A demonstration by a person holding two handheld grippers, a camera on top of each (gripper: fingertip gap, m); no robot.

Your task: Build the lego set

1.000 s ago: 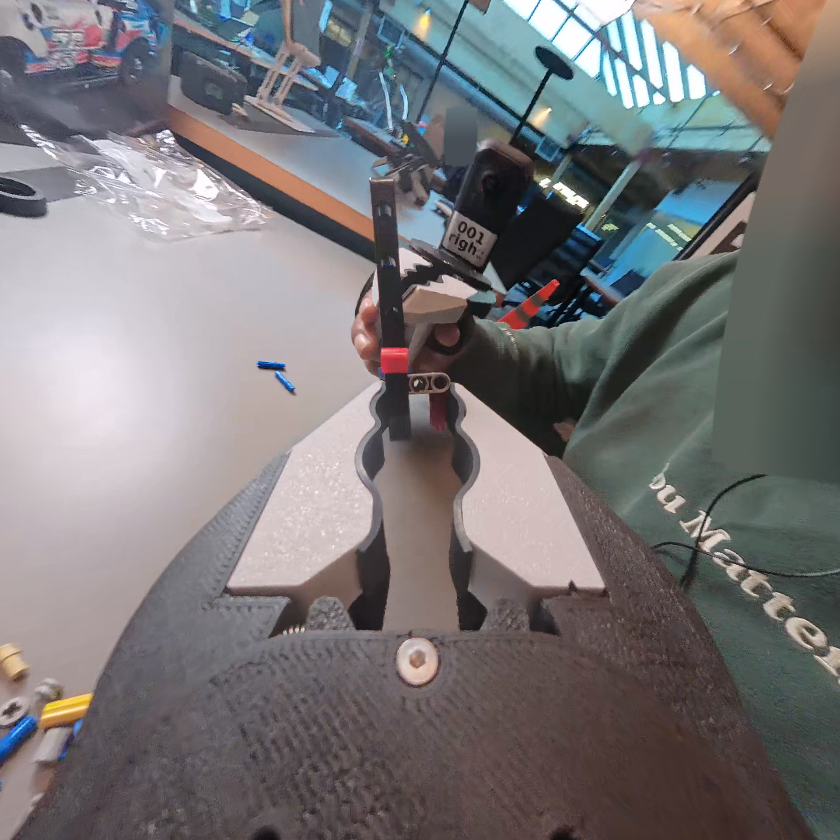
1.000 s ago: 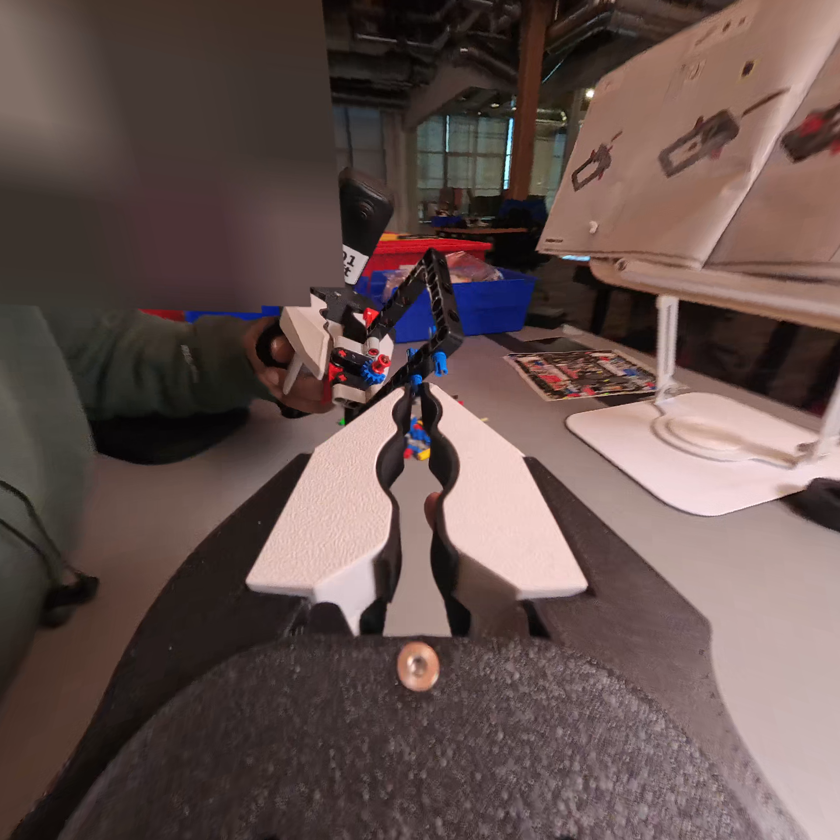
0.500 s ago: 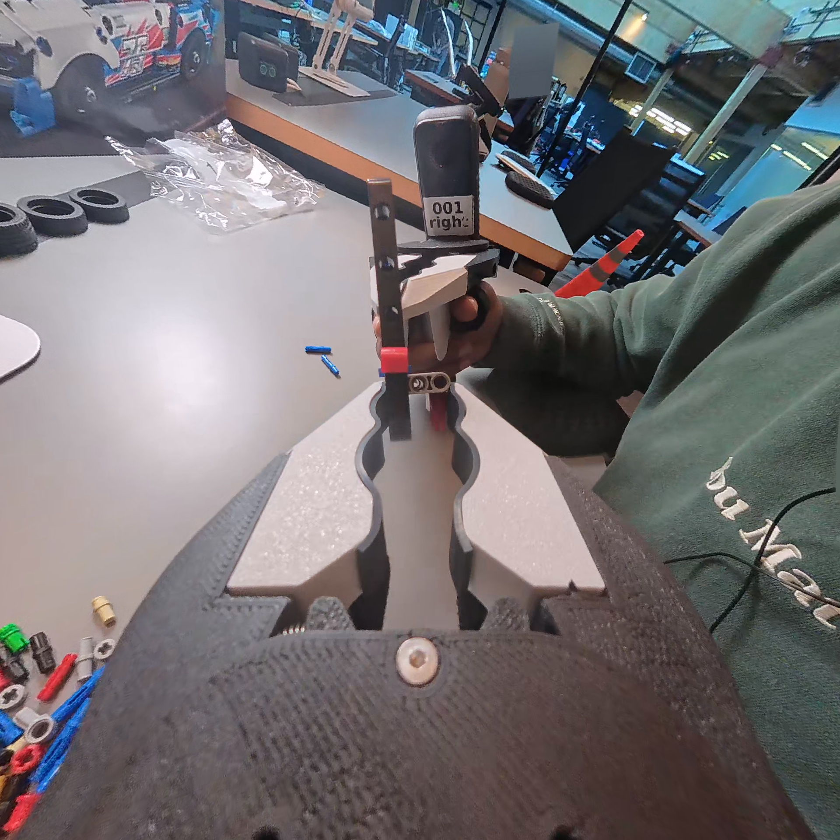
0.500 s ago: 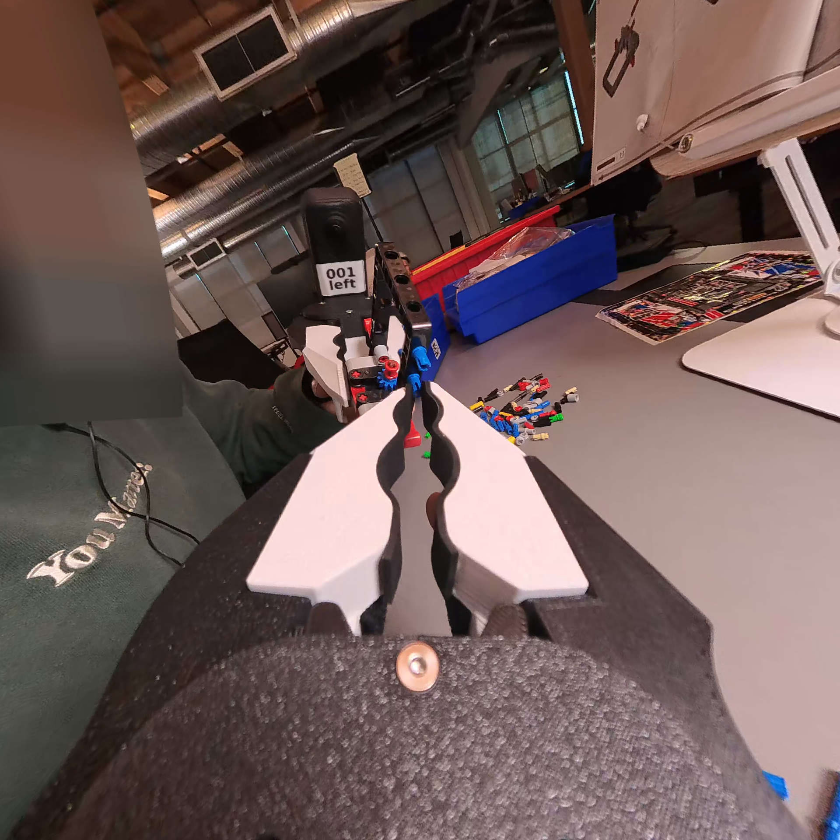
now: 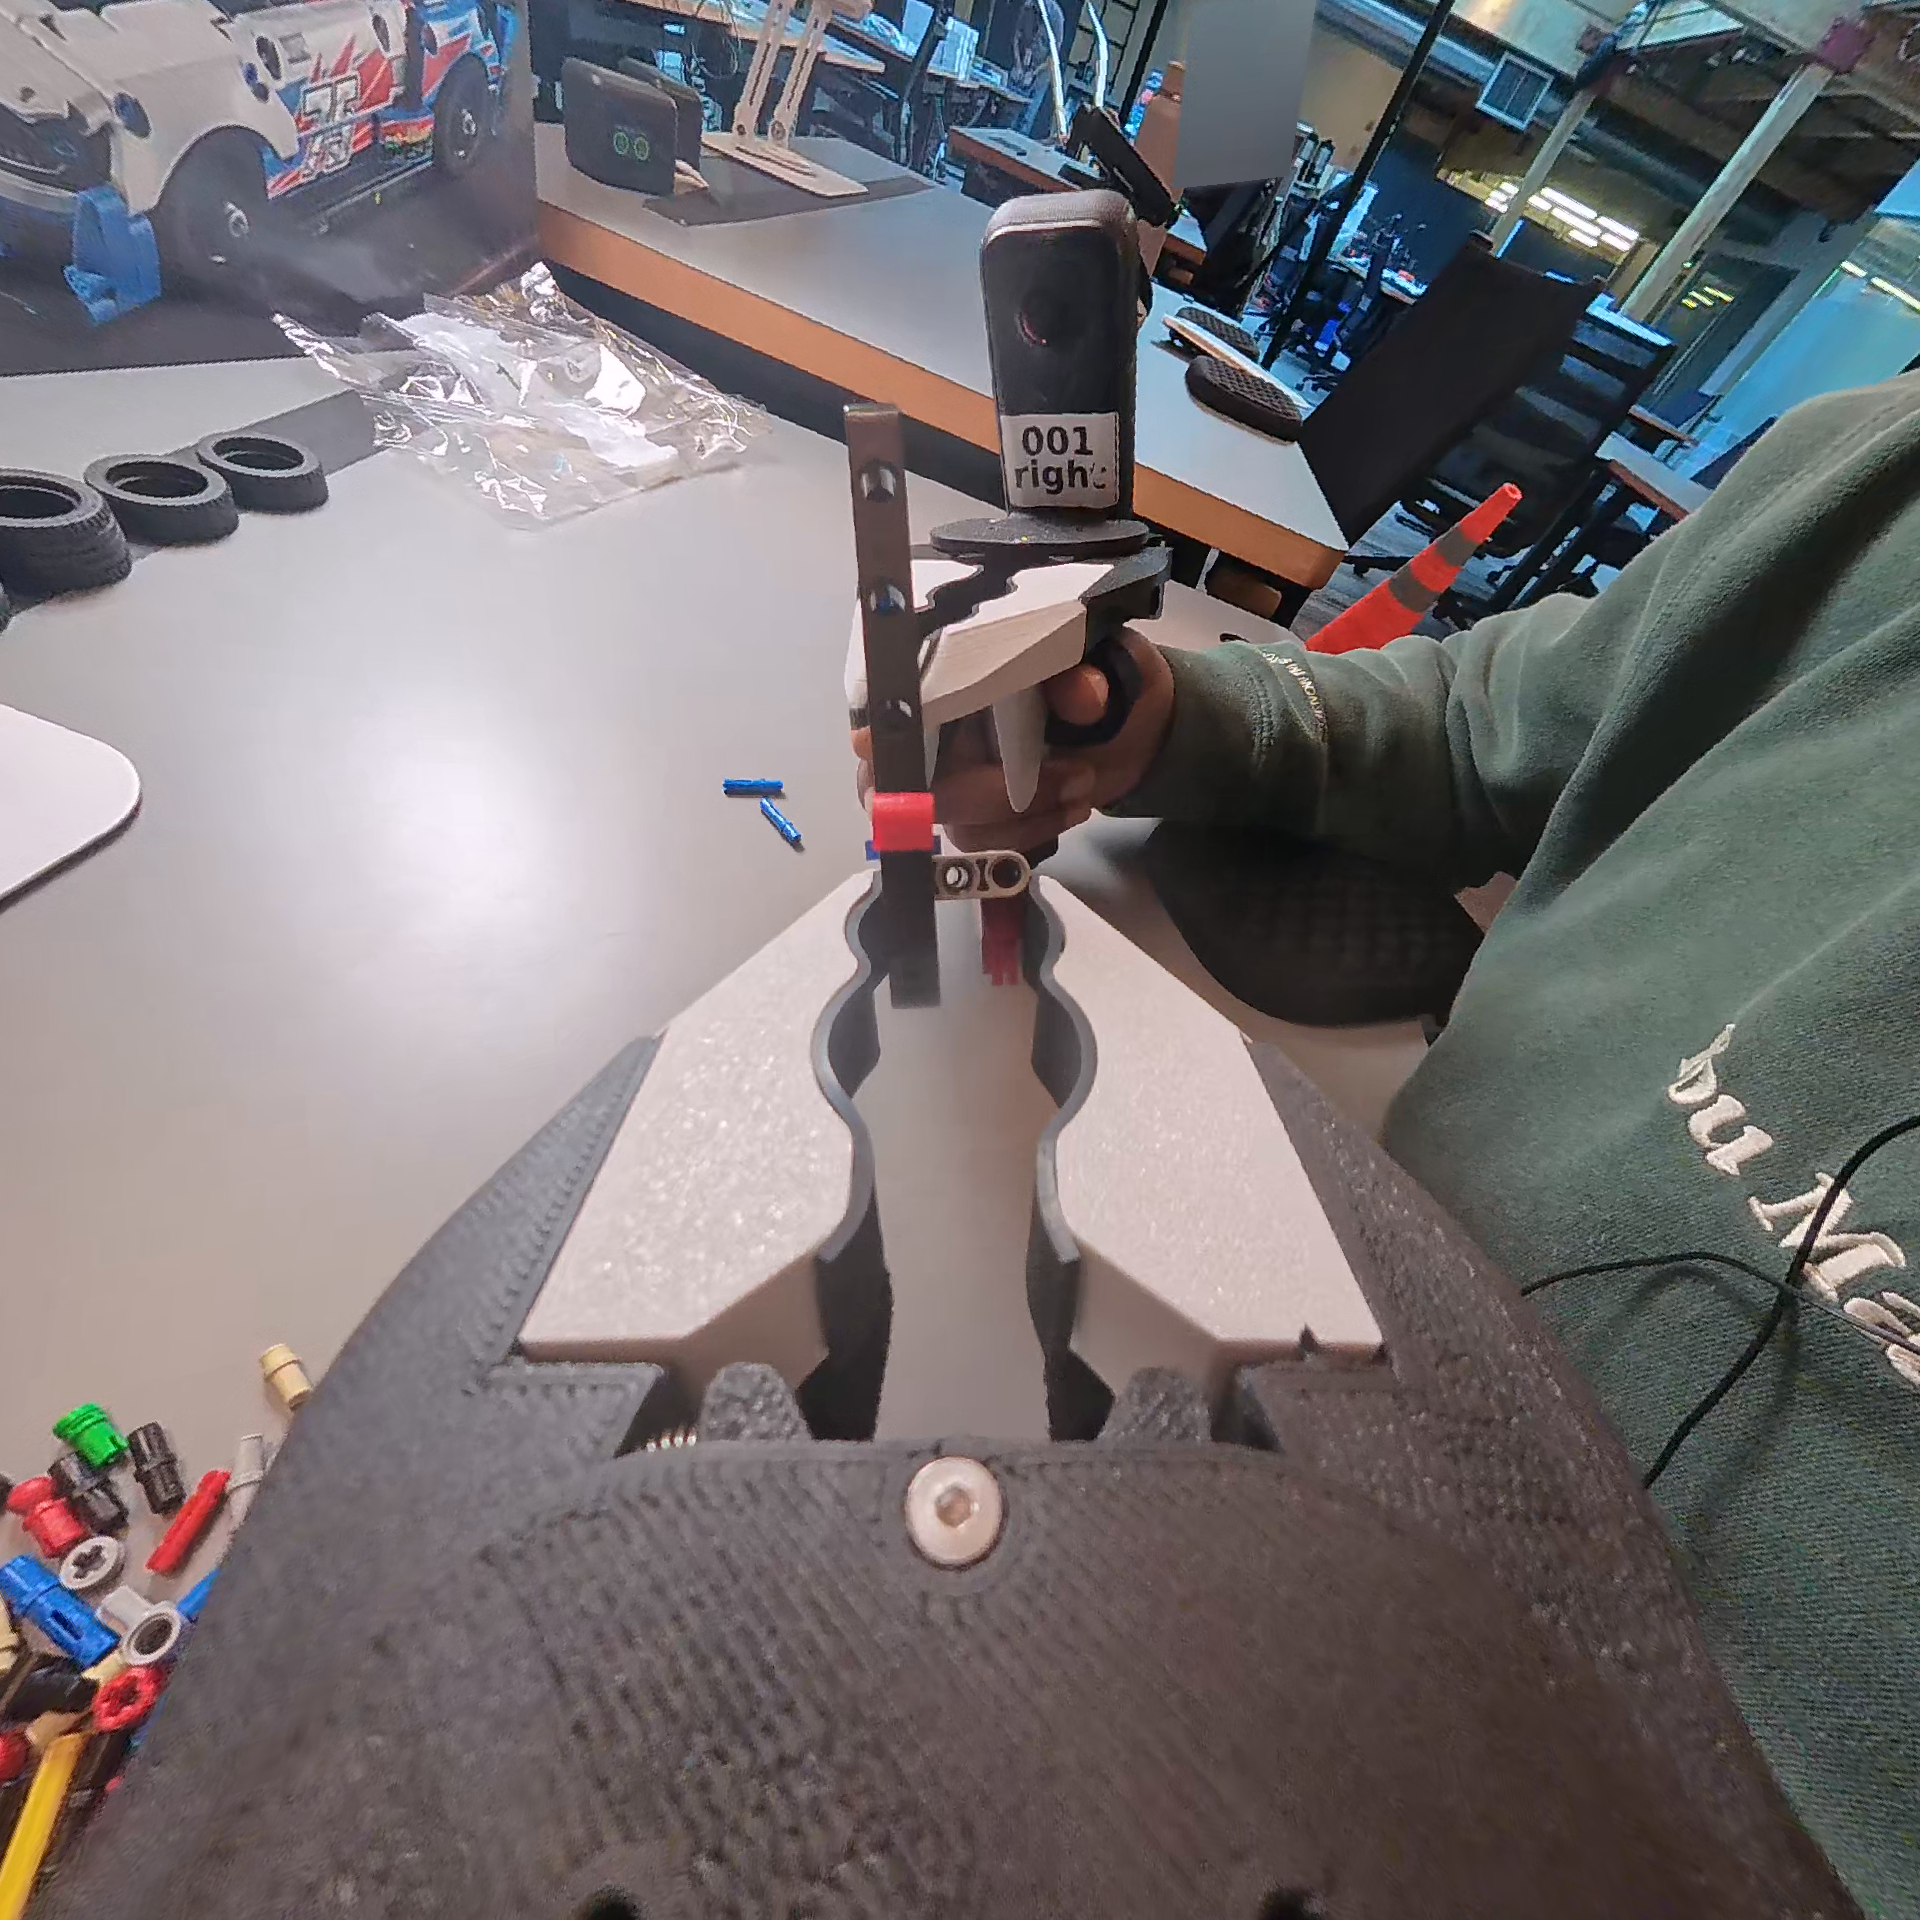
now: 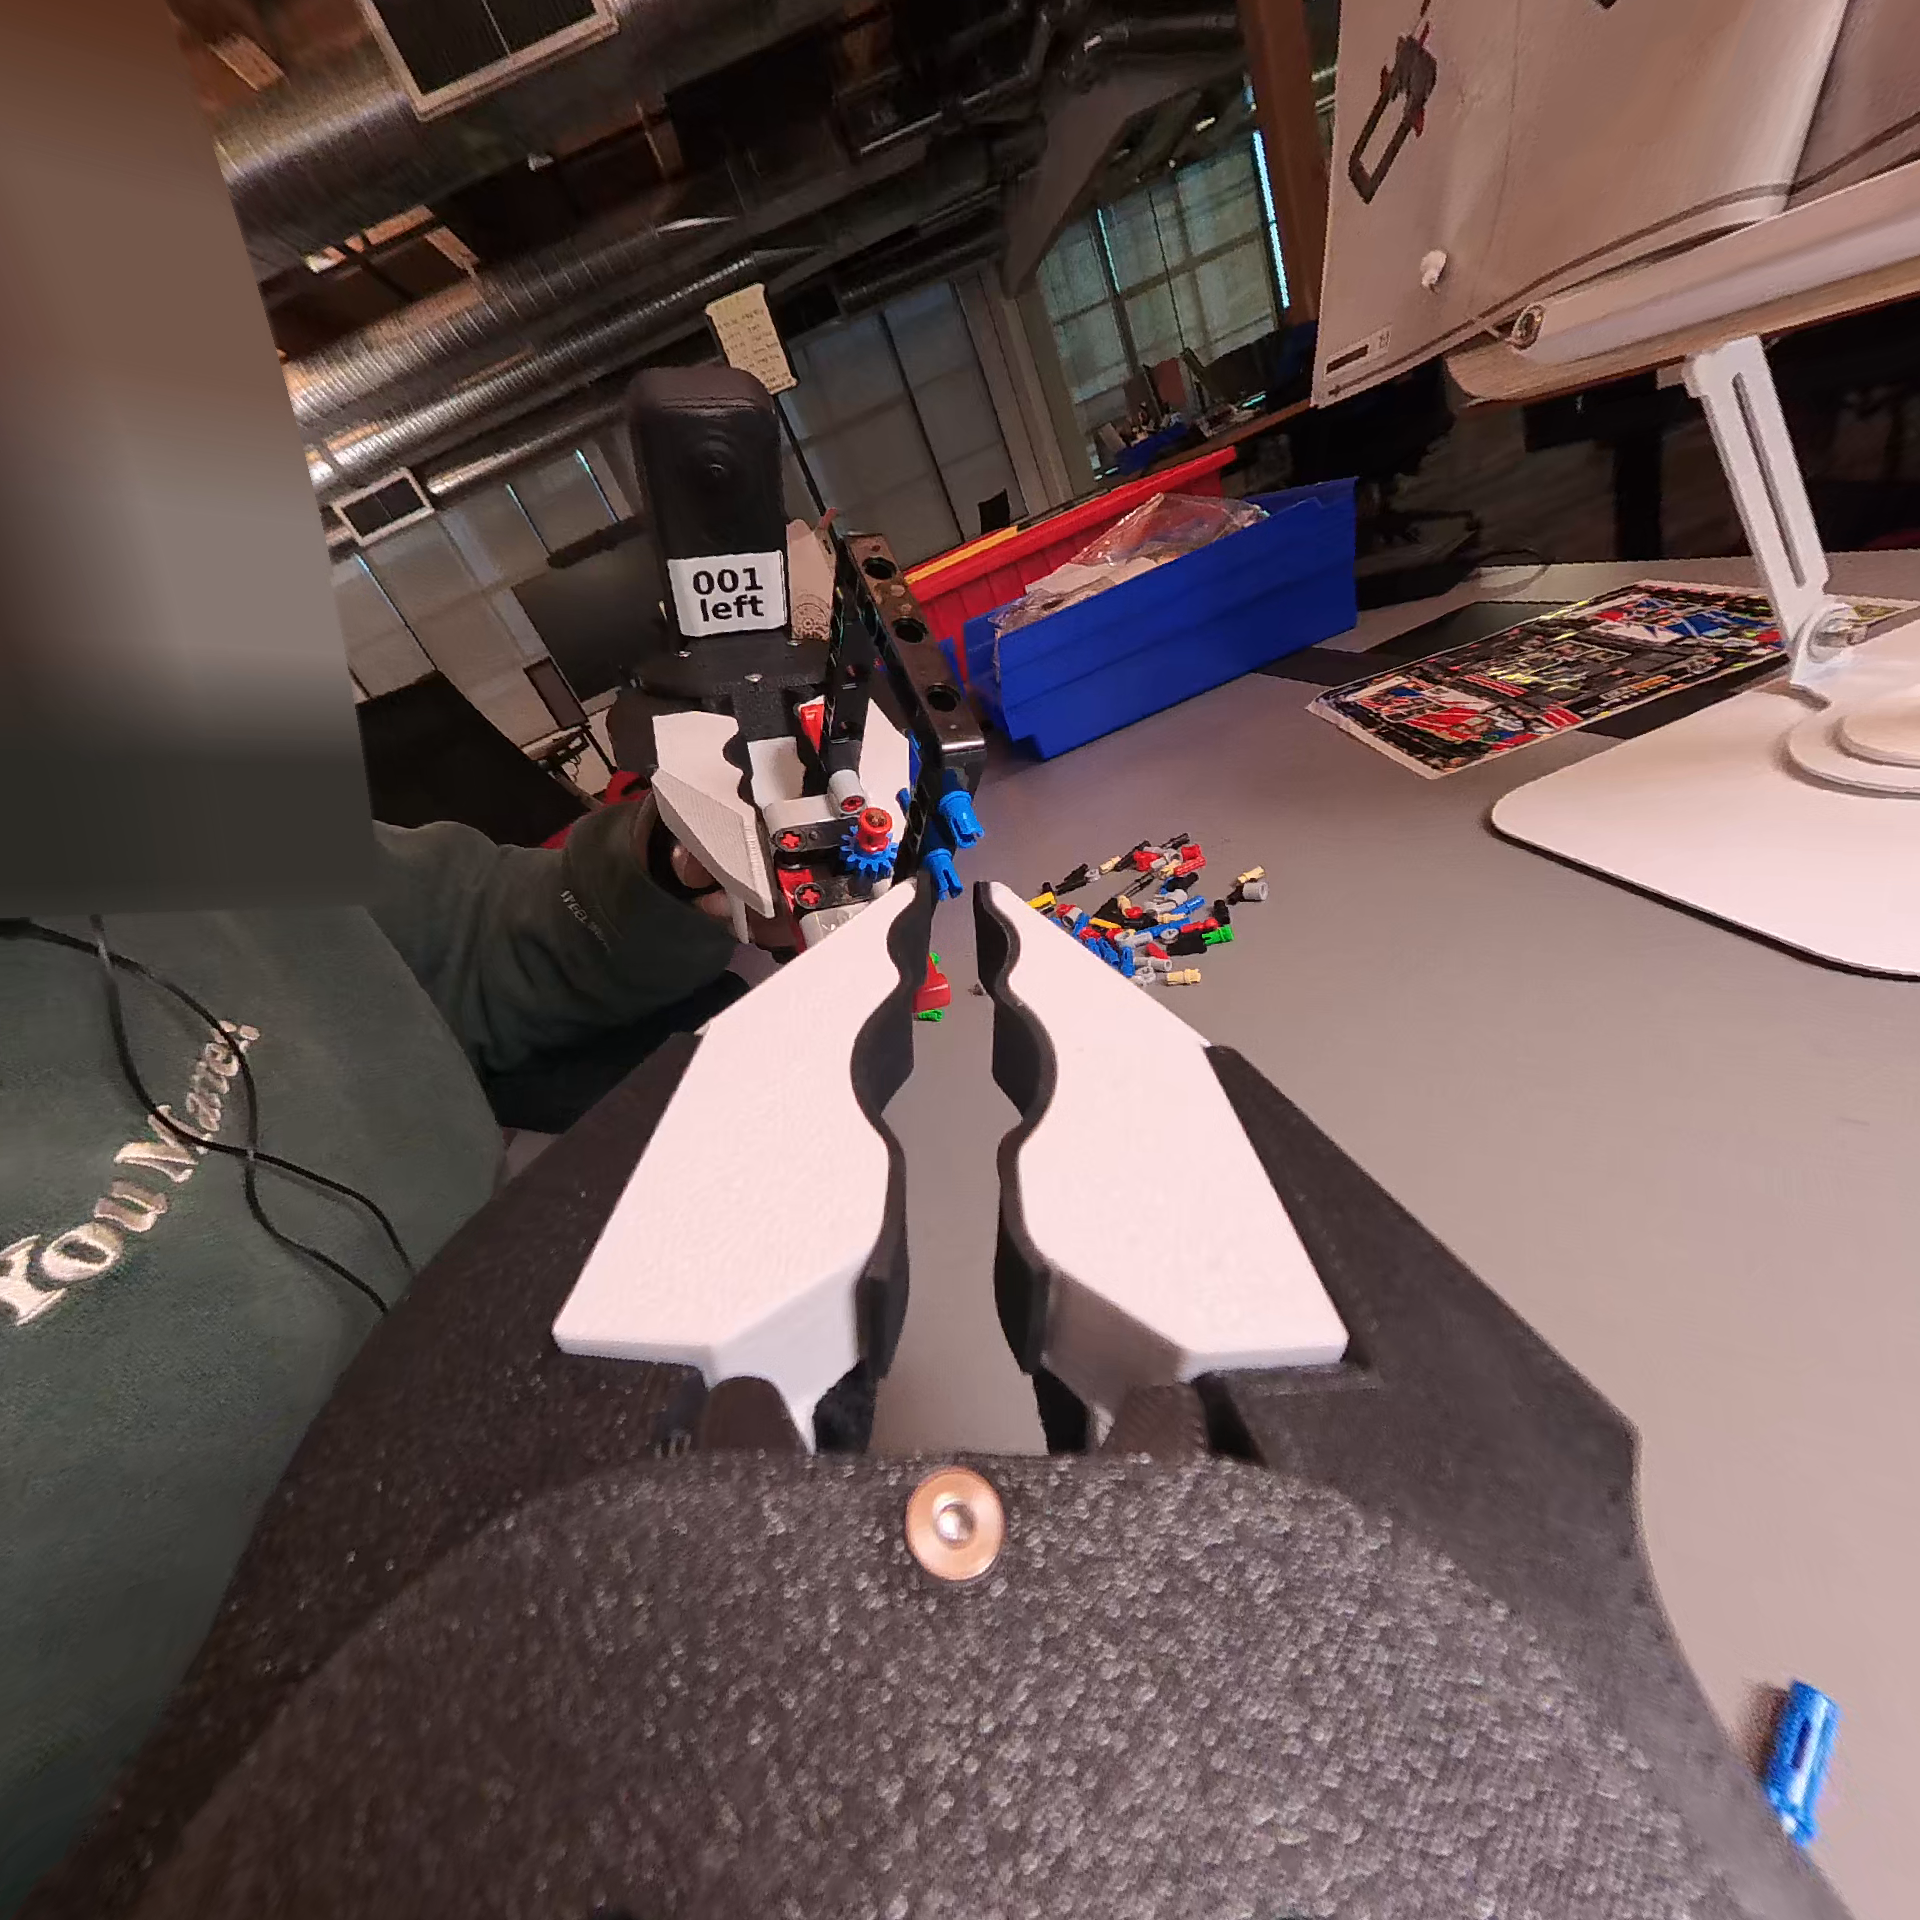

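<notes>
left gripper (image 5: 951, 925): pinching frame (image 5: 894, 665), held upright off the table | right gripper (image 6: 948, 902): fingers slightly spread, empty, tips just beside frame | risk: a nudge from the right could twist frame out of the pinch or pop its pins

left hand-held gripper (image 5: 951, 935) clamped, right hand-held gripper (image 6: 948, 904) slightly parted, empty

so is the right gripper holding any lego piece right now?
No. In the right wrist view the right gripper has a bare gap between its fingers, while the lego assembly sits in the left gripper.
</notes>
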